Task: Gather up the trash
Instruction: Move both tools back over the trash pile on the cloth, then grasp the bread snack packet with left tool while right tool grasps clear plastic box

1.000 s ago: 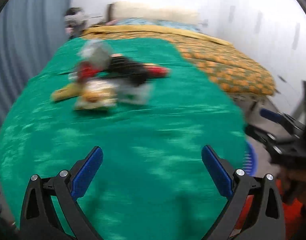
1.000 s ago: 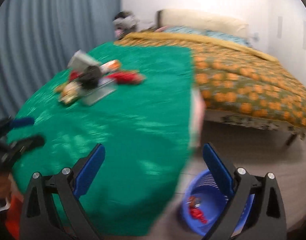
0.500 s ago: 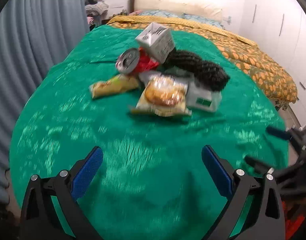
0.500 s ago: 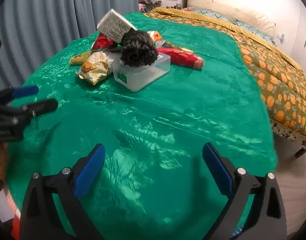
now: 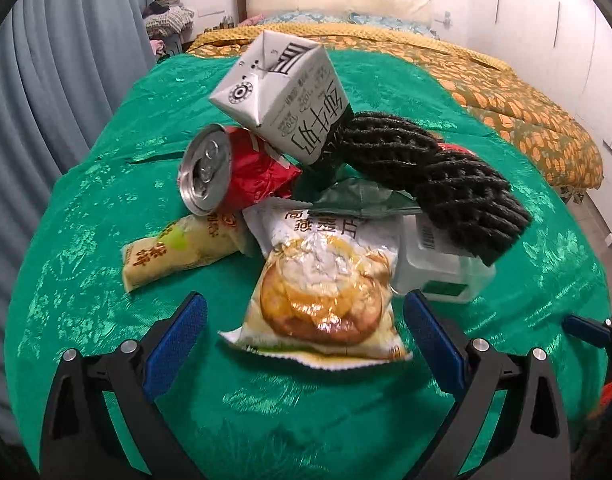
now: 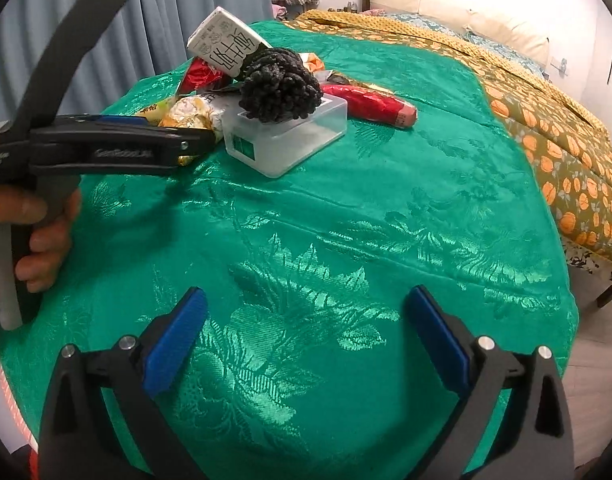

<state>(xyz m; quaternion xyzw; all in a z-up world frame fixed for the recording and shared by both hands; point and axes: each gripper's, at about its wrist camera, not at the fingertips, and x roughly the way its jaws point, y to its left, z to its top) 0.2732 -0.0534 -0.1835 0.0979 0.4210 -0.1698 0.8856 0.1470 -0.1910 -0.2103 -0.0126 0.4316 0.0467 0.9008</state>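
A heap of trash lies on the green bedspread (image 5: 105, 200). It holds a white milk carton (image 5: 281, 96), a crushed red can (image 5: 229, 172), a black foam net (image 5: 434, 172), a yellow snack packet (image 5: 177, 256), a pastry wrapper (image 5: 326, 292) and a clear plastic box (image 5: 438, 268). My left gripper (image 5: 306, 336) is open, its fingers on either side of the pastry wrapper's near edge. My right gripper (image 6: 306, 328) is open and empty over bare green cloth. In the right wrist view the heap (image 6: 277, 84) lies ahead to the left, with a red wrapper (image 6: 370, 106) beside it.
An orange patterned quilt (image 5: 506, 112) covers the bed's right side, with pillows (image 5: 338, 0) at the head. Grey curtains (image 5: 45, 80) hang on the left. The left gripper's body and the hand on it (image 6: 45, 184) fill the left of the right wrist view. Floor (image 6: 598, 360) shows at the right.
Both grippers have moved forward toward the heap. The left gripper now has the pastry wrapper between its open fingers. Both stay open.
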